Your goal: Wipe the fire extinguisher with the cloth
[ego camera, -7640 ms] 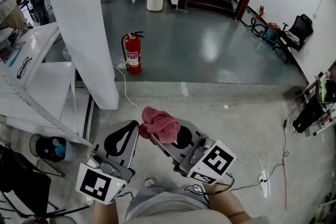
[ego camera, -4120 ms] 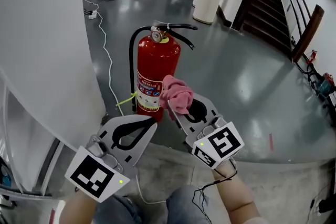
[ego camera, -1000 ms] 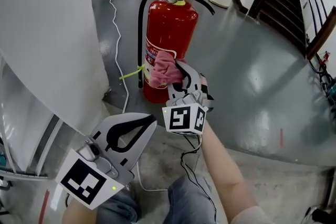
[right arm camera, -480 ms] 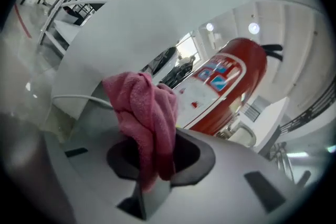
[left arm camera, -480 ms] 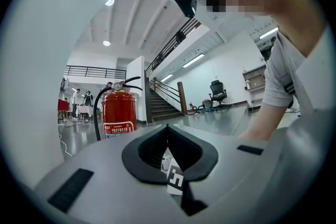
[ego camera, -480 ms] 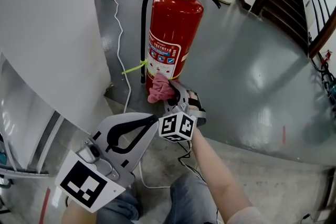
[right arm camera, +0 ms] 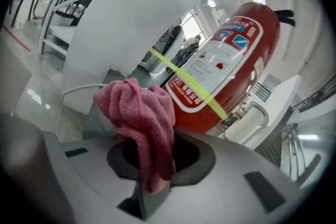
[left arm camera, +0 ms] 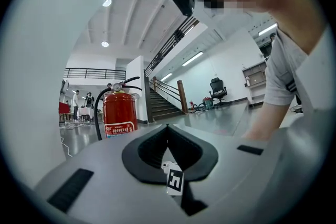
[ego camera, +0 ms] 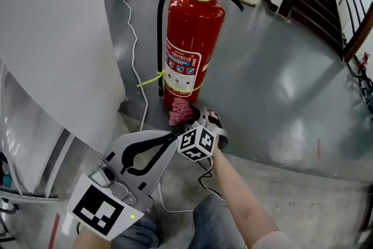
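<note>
A red fire extinguisher [ego camera: 192,44] with a black hose and a pressure gauge stands upright on the grey floor; it also shows as the extinguisher [left arm camera: 119,119] and the extinguisher [right arm camera: 226,60]. My right gripper [ego camera: 187,116] is shut on a pink cloth [ego camera: 180,112], which presses against the bottom of the cylinder. In the right gripper view the cloth [right arm camera: 142,123] bunches out of the jaws beside the label. My left gripper [ego camera: 169,138] hangs back, low and to the left, shut with nothing in it.
A large white column [ego camera: 52,38] stands just left of the extinguisher. A white cable [ego camera: 137,76] trails on the floor behind it. A dark staircase [ego camera: 326,3] rises at the far right. A yellow-green strap [ego camera: 150,80] wraps the cylinder.
My right gripper has slid the cloth down the cylinder, from the label height a second ago to the base now. The left gripper has barely shifted.
</note>
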### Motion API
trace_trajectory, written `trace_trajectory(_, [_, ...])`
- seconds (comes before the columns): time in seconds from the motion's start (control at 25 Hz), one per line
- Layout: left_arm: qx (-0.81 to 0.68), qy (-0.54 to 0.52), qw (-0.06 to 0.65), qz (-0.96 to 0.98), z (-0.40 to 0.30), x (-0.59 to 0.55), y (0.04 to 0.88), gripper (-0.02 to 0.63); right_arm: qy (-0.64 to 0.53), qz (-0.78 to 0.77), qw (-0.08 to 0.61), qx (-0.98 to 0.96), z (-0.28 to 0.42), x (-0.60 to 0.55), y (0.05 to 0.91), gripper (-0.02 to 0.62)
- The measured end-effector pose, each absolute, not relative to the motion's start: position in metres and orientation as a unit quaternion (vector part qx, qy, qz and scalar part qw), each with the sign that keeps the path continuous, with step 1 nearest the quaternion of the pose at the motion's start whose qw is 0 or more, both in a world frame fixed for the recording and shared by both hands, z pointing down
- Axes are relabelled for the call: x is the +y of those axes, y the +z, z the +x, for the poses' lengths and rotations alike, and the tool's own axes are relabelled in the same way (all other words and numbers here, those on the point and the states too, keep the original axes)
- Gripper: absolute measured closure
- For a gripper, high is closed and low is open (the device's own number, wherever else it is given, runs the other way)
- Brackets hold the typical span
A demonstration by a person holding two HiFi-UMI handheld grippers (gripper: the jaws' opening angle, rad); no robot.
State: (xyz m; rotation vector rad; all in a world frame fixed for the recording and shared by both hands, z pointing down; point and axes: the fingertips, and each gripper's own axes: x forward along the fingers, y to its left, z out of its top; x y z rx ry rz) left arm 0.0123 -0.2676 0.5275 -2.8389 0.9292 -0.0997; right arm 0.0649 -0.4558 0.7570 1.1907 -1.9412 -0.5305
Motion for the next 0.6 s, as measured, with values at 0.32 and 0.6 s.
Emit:
trace_trajectory(0.32, [0.306, -0.035, 0.077, -0.948, 0.028, -0.274, 0.538, 0.597, -0.219, 0.528, 0.250, -0.781, 0.075, -0.456, 0.647, 0.509])
trace_trajectory(0.6, [0.317, -0.027, 0.074, -0.945, 0.031, -0.317, 0.510, 0.597, -0.183, 0.534, 0.174, -0.807, 0.074, -0.450, 0.581, 0.509])
